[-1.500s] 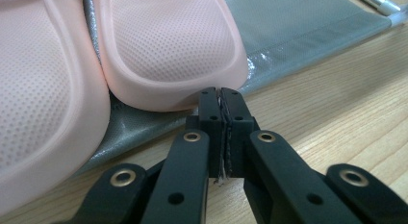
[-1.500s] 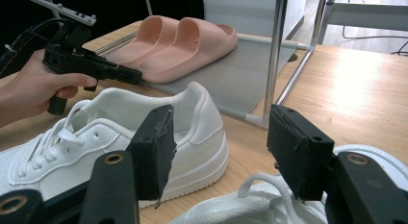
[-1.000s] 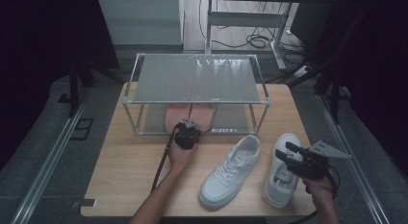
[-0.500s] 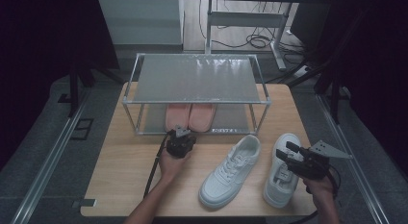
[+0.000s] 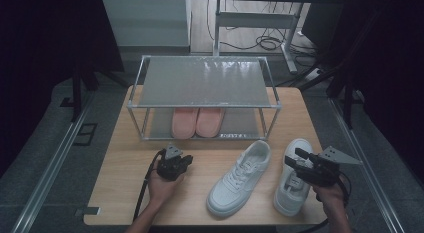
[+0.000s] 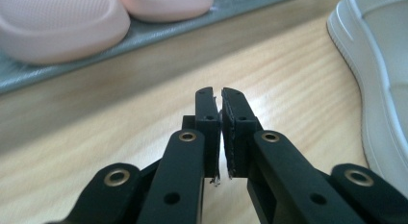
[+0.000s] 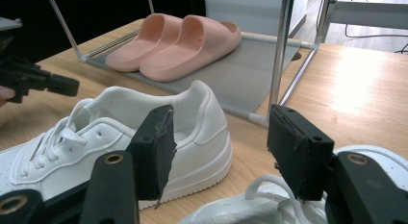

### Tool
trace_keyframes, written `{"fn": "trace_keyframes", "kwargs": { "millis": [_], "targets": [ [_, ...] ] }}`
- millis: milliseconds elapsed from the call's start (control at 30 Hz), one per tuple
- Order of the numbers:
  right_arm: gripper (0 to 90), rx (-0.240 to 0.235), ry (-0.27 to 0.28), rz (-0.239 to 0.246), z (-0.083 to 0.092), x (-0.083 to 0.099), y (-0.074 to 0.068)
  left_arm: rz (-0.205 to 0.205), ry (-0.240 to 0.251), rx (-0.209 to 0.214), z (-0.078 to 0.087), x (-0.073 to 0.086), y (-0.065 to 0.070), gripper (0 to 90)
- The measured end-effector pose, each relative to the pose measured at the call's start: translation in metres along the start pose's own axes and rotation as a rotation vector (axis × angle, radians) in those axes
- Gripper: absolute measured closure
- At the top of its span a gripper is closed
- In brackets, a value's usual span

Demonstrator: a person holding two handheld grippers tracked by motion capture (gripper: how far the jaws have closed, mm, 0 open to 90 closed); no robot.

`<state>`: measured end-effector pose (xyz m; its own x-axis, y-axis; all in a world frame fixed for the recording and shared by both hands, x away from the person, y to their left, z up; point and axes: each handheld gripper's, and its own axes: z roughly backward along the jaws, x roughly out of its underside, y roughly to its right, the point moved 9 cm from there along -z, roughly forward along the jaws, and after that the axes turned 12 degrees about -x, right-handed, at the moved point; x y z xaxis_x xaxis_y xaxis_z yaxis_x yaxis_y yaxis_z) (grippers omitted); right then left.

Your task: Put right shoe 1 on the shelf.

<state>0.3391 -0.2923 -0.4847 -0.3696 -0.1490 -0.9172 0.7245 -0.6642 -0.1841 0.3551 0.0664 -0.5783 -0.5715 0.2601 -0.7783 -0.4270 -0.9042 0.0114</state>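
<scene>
The right gripper (image 5: 298,162) hovers spread over the right sneaker (image 5: 291,185), which lies long-axis front to back on the surface (image 5: 125,158). The left sneaker (image 5: 240,177) lies between the hands. The left gripper (image 5: 186,160), nearly pressed together and empty, points toward it, with the slippers (image 5: 196,121) on the rack's lower shelf.

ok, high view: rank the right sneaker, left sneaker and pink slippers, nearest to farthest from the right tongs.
1. Right sneaker: directly under the right tongs, at the table's right front.
2. Left sneaker: just to their left, mid-front of the table.
3. Pink slippers: farthest, on the lower shelf of the rack at the back.
</scene>
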Motion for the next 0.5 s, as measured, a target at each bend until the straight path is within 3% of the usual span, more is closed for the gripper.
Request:
{"fn": "trace_keyframes", "kwargs": {
  "millis": [400,500],
  "targets": [
    [42.9,-0.003,-0.003,0.002,-0.002,0.001,-0.002,0.003,-0.02,-0.015,0.028,0.027,-0.013,86.5],
    [42.9,-0.004,-0.003,0.006,-0.002,0.0,-0.002,-0.015,-0.035,-0.026,0.034,0.033,-0.017,85.2]
  ]
}}
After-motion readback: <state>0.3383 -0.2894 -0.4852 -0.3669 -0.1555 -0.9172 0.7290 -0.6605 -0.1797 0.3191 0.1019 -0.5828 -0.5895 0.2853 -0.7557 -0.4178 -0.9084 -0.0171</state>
